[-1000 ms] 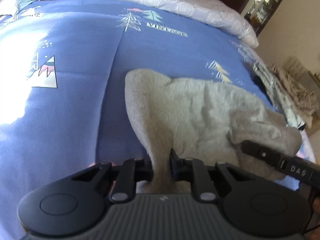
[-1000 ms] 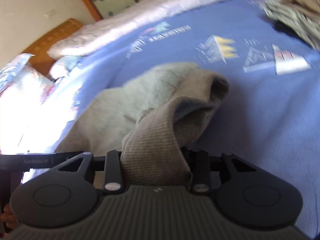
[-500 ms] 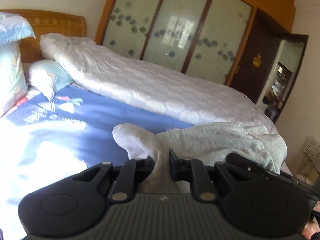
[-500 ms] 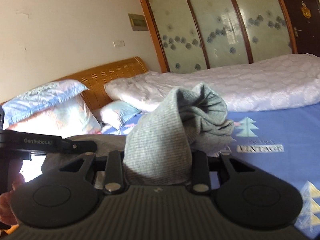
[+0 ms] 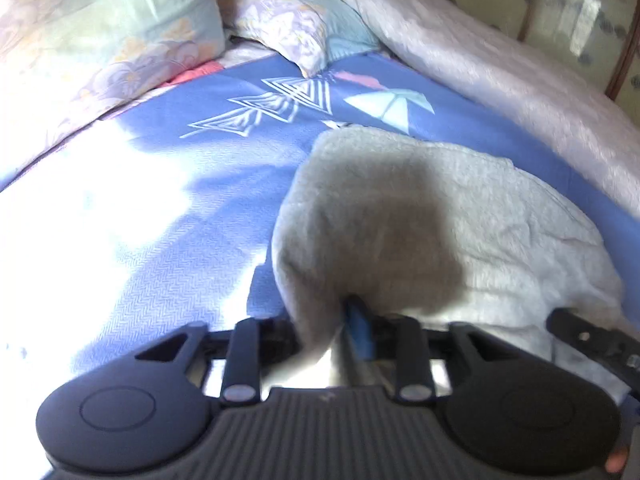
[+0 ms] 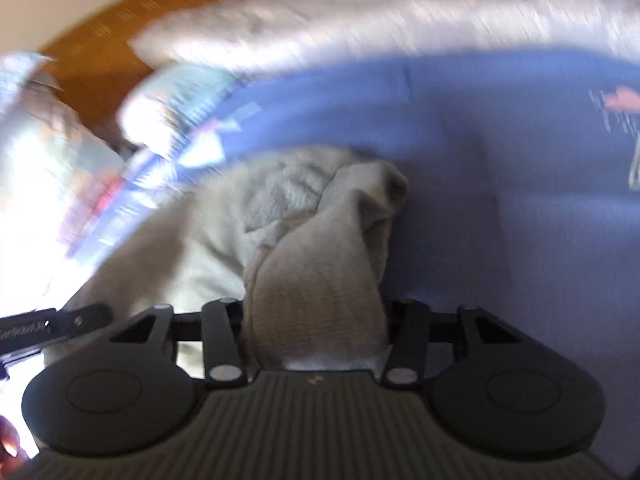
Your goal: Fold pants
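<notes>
Grey fleece pants (image 5: 440, 220) lie bunched on the blue patterned bedsheet (image 5: 160, 240), close to the pillows. My left gripper (image 5: 328, 328) has its jaws opening: an edge of the pants still hangs between the fingers, and a gap shows beside the blue pad (image 5: 360, 332). In the blurred right wrist view the pants (image 6: 240, 220) end in a ribbed cuff (image 6: 320, 280). That cuff lies between the fingers of my right gripper (image 6: 316, 320), whose jaws are opening too. Each gripper's finger tip shows in the other's view, the right one (image 5: 592, 340) and the left one (image 6: 52, 326).
Two floral pillows (image 5: 100, 28) (image 5: 296, 28) lean on the wooden headboard (image 6: 132, 40) at the far end. A white quilt (image 5: 500, 64) runs along the right side of the bed. Strong sunlight washes out the sheet on the left.
Both grippers swung the pants across the bed toward the pillows and lowered them onto the sheet. Both pairs of jaws have widened, and the left no longer pinches the cloth.
</notes>
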`<state>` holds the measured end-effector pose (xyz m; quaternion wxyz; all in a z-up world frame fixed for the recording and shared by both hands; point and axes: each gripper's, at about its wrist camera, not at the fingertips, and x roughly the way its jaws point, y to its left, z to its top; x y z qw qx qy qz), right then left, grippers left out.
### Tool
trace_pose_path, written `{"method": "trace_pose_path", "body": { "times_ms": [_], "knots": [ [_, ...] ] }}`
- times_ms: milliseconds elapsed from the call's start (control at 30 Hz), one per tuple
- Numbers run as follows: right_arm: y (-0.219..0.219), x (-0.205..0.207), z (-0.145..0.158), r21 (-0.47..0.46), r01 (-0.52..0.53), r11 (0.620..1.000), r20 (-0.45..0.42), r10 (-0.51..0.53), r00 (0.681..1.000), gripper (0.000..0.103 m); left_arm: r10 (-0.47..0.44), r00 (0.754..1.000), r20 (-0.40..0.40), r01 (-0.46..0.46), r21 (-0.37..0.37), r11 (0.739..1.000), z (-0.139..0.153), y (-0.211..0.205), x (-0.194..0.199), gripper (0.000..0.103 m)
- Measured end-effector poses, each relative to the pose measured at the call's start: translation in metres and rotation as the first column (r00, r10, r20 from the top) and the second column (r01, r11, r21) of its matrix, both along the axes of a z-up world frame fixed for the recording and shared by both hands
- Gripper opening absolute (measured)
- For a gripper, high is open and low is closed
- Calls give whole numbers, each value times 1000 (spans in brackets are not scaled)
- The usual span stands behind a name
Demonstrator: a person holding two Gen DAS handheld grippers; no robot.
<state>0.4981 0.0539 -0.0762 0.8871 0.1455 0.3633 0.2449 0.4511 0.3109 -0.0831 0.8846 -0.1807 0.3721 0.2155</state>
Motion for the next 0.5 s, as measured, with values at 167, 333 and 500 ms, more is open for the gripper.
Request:
{"method": "trace_pose_path", "body": {
  "times_ms": [167, 333, 500],
  "knots": [
    [-26, -36, 25, -14, 43, 999, 69, -42, 997, 76, -1, 1000, 25, 0, 49, 999, 28, -9, -41, 37],
    [-97, -134, 71, -4, 59, 998, 102, -58, 993, 76, -81, 992, 99, 81, 7, 997, 74, -61, -141, 46],
    [-137, -277, 110, -128, 12, 992, 211, 15, 977, 80, -187, 980, 62, 186, 30, 982, 86, -141, -252, 54]
  ]
}}
